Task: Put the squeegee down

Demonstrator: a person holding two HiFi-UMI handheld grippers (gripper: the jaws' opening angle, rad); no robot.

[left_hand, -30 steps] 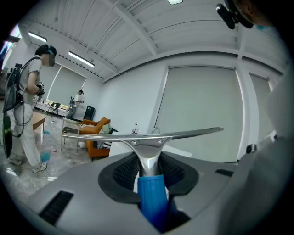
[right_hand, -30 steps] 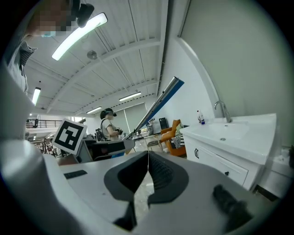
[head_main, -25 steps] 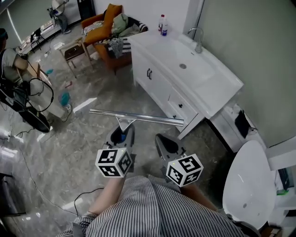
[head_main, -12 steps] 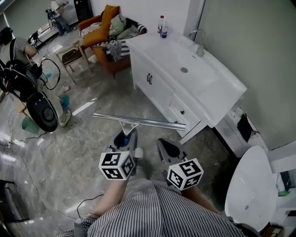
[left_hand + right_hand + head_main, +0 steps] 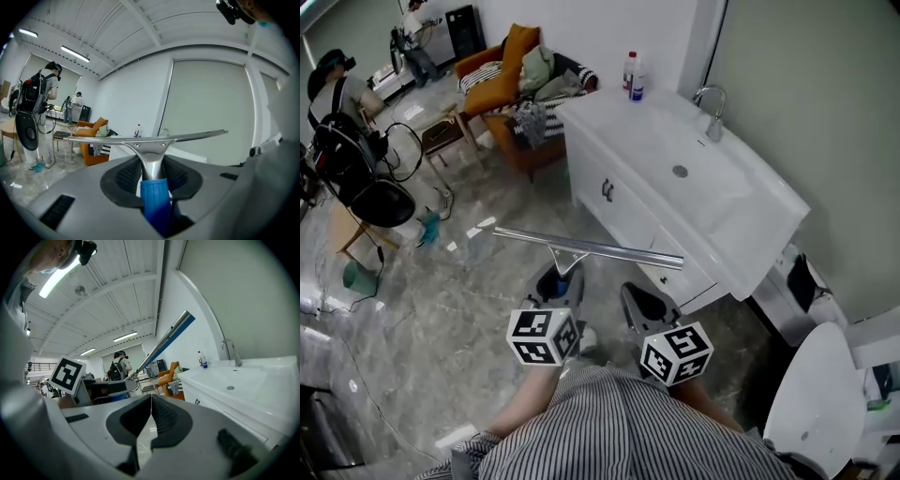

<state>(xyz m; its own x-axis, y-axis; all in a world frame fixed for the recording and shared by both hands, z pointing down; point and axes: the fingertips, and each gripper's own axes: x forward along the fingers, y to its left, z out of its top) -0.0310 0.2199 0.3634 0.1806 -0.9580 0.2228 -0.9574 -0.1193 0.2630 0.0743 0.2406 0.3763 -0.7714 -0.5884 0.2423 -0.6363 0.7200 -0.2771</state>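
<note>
A: Two tools to cover, but start at the far left of the room.

B: A person with a backpack (image 5: 337, 98) stands there on the grey marbled floor (image 5: 422, 309). An orange armchair (image 5: 499, 80) heaped with cloth sits further back.

A: And the left tool (image 5: 560, 277)?

B: Clenched on the squeegee (image 5: 586, 247). The blue handle is pinched between the ribbed pads (image 5: 126, 176). The long metal blade lies crosswise ahead of the jaws, held in the air above the floor. In the head view its right end shows against the white cabinet (image 5: 614, 192).

A: The right tool (image 5: 633, 292)?

B: Just beside the left one, with its jaws closed together and nothing between them.

A: Further right?

B: The white surface (image 5: 750, 234) with its basin on top of that cabinet. A chrome tap (image 5: 712, 108) stands at its back edge and bottles (image 5: 633, 75) at the far corner. A white toilet (image 5: 802, 398) sits at the right edge of the head view, near the cabinet's end.
</note>
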